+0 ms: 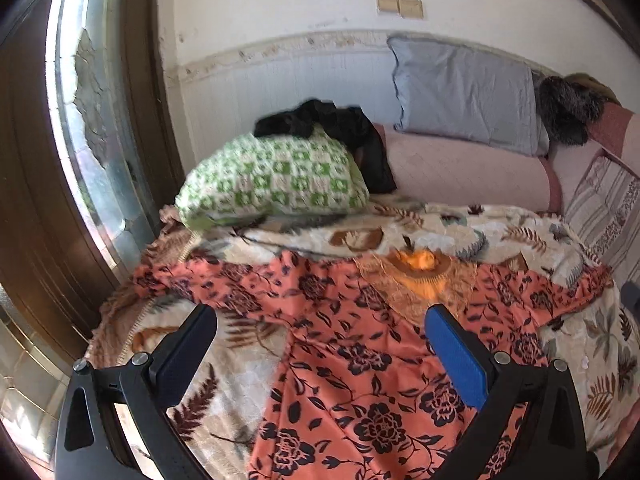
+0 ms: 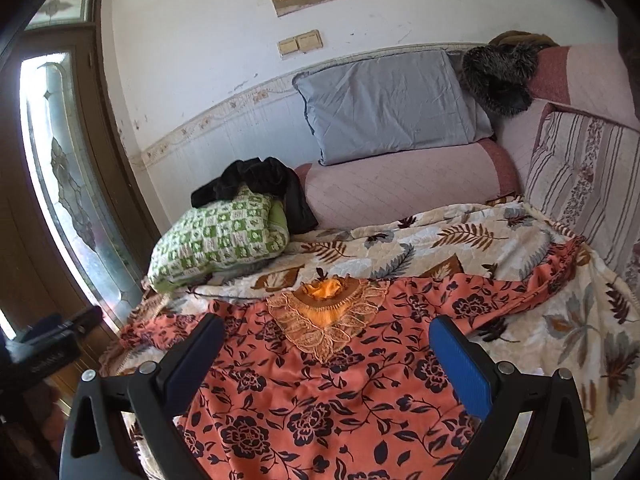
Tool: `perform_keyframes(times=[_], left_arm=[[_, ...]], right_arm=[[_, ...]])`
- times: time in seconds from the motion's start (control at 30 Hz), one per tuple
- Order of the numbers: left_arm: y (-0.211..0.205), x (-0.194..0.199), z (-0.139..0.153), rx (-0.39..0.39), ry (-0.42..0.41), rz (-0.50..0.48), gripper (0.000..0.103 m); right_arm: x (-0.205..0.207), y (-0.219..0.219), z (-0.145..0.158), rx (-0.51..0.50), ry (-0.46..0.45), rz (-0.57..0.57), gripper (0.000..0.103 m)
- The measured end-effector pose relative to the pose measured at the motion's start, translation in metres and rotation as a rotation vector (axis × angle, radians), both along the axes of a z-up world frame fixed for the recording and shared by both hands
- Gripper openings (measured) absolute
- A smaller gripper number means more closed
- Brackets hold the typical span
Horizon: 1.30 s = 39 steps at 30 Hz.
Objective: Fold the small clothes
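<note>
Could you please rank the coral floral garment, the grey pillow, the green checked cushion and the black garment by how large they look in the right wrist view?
1. Coral floral garment, though it lies nearest the camera.
2. Grey pillow.
3. Green checked cushion.
4. Black garment.

- A leafy blanket [image 2: 460, 236] covers the bed, ahead of the gripper.
- A green and white pillow [image 2: 218, 238] sits far ahead, to the left.
- A black cloth [image 2: 260, 184] lies on top of it.
- A grey pillow [image 2: 388, 104] leans on the wall, far ahead.
- A glass door [image 1: 92, 120] stands on the left.
</note>
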State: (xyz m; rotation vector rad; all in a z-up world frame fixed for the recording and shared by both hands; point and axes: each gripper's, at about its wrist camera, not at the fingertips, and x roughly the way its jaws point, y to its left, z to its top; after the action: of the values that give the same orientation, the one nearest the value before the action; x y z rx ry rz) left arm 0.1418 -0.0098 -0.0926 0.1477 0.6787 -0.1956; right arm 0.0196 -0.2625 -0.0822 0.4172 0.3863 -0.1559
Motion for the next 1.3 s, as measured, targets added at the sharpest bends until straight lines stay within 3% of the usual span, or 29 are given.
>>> perform_keyframes(times=[0.07,0.13,0.27,0.33,0.4,0.47,0.63,0.73,0.77,0.87,0.9,1.0,1.1,1.2,1.3], left_arm=[[-0.014,0.024,-0.043,-0.005,0.090,-0.028,0.103],[-0.027,0.040,-0.076,-0.012,0.118,-0.029,0.103],[-0.055,0.080,-0.118,-0.055,0.144,-0.017,0.103],[-0.068,0.102,-0.134,-0.079,0.172,-0.012,0.103],[-0.077,0.117,-0.147,-0.084,0.187,0.000,0.103],[-0.082,0.125,-0.160,-0.083,0.184,-0.005,0.103],[-0.094,0.143,-0.179,-0.063,0.236,-0.011,0.103],[-0.099,0.146,-0.176,-0.037,0.208,-0.023,0.103],[-0.100,0.146,-0.174,-0.023,0.197,-0.033,0.103],[-0.097,0.148,-0.168,0.022,0.153,-0.036,0.103],[-0.093,0.149,-0.165,0.031,0.141,-0.023,0.103],[-0.078,0.153,-0.155,0.015,0.124,0.018,0.103],[-0.057,0.155,-0.142,-0.023,0.115,0.066,0.103],[-0.033,0.153,-0.128,-0.058,0.094,0.114,0.103],[-0.003,0.155,-0.116,-0.068,0.058,0.184,0.103]], right_arm=[[0.002,-0.043,-0.026,0.068,-0.012,-0.009,0.103],[0.005,-0.097,-0.057,0.151,0.027,-0.066,0.103],[-0.005,-0.224,-0.131,0.462,0.142,-0.243,0.102],[-0.013,-0.276,-0.157,0.601,0.120,-0.340,0.098],[-0.014,-0.318,-0.173,0.693,0.075,-0.409,0.085],[-0.003,-0.351,-0.180,0.728,0.058,-0.442,0.079],[0.041,-0.411,-0.179,0.717,0.045,-0.547,0.079],[0.072,-0.438,-0.195,0.700,0.226,-0.675,0.077],[0.078,-0.445,-0.203,0.698,0.268,-0.714,0.067],[0.086,-0.456,-0.218,0.670,0.315,-0.741,0.018],[0.086,-0.454,-0.217,0.652,0.315,-0.741,0.014],[0.076,-0.438,-0.198,0.630,0.180,-0.700,0.007],[0.071,-0.405,-0.154,0.578,0.050,-0.625,0.006],[0.088,-0.364,-0.102,0.548,-0.048,-0.484,0.006],[0.122,-0.298,-0.057,0.486,-0.087,-0.308,0.007]])
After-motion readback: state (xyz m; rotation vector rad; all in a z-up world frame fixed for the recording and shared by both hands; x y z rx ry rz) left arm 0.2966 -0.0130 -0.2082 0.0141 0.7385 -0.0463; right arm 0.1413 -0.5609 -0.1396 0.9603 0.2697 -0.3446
